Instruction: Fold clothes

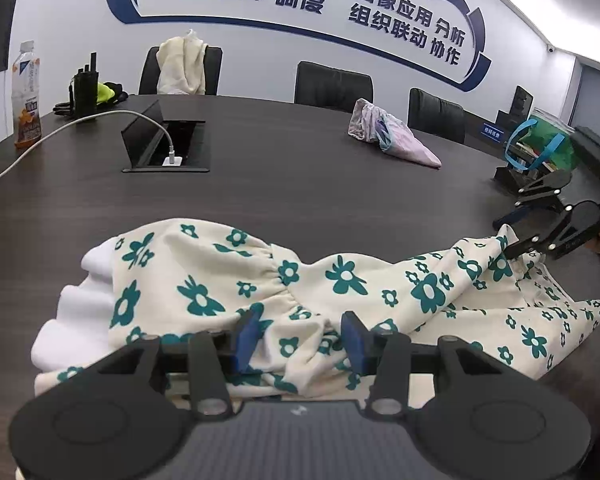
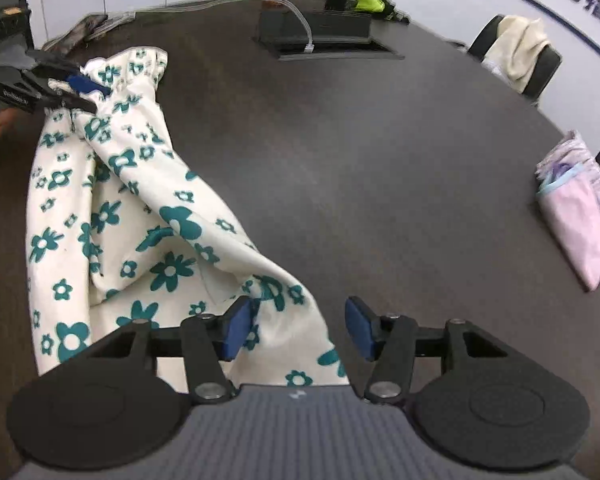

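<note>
A cream garment with green flowers lies crumpled on the dark table near its front edge; it also shows in the right wrist view. My left gripper is open, its blue pads either side of the gathered waistband. In the right wrist view that gripper sits at the garment's far end. My right gripper is open over the garment's near corner, with cloth between the pads. In the left wrist view the right gripper touches the cloth's lifted right end.
A folded pink garment lies far right on the table. A cable box with a white cable, a drink bottle, a radio and several chairs stand at the back. A bag sits at the right edge.
</note>
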